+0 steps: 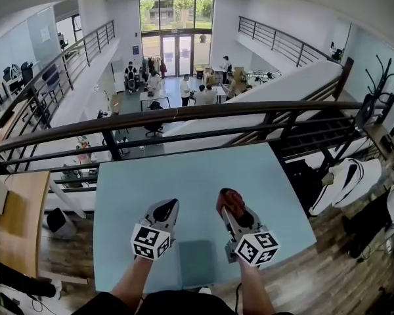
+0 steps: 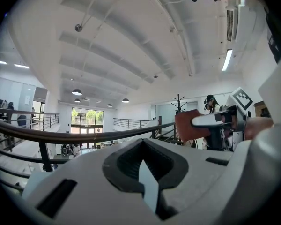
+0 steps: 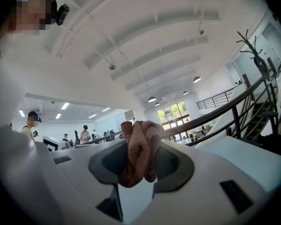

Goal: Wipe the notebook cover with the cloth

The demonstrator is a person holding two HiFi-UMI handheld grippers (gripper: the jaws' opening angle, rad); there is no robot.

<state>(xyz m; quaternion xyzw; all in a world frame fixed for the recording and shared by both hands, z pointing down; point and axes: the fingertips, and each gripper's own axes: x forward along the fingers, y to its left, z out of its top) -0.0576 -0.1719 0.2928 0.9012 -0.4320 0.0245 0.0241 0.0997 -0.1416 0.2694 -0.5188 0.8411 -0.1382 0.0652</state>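
Observation:
My right gripper (image 1: 232,207) is shut on a bunched reddish-brown cloth (image 1: 230,200), held over the near part of a light blue table (image 1: 184,169). The right gripper view shows the cloth (image 3: 138,150) folded and pinched between the jaws of that gripper (image 3: 139,161). My left gripper (image 1: 164,211) hovers beside it on the left, jaws together with nothing in them (image 2: 143,162). From the left gripper view the cloth (image 2: 188,125) shows at the right. Both gripper views point up and outward. No notebook appears in any view.
A dark railing (image 1: 184,115) runs behind the table's far edge, with an open hall far below. A wooden desk (image 1: 16,209) stands to the left. A coat rack (image 1: 379,87) and white-and-black bags (image 1: 345,179) are at the right.

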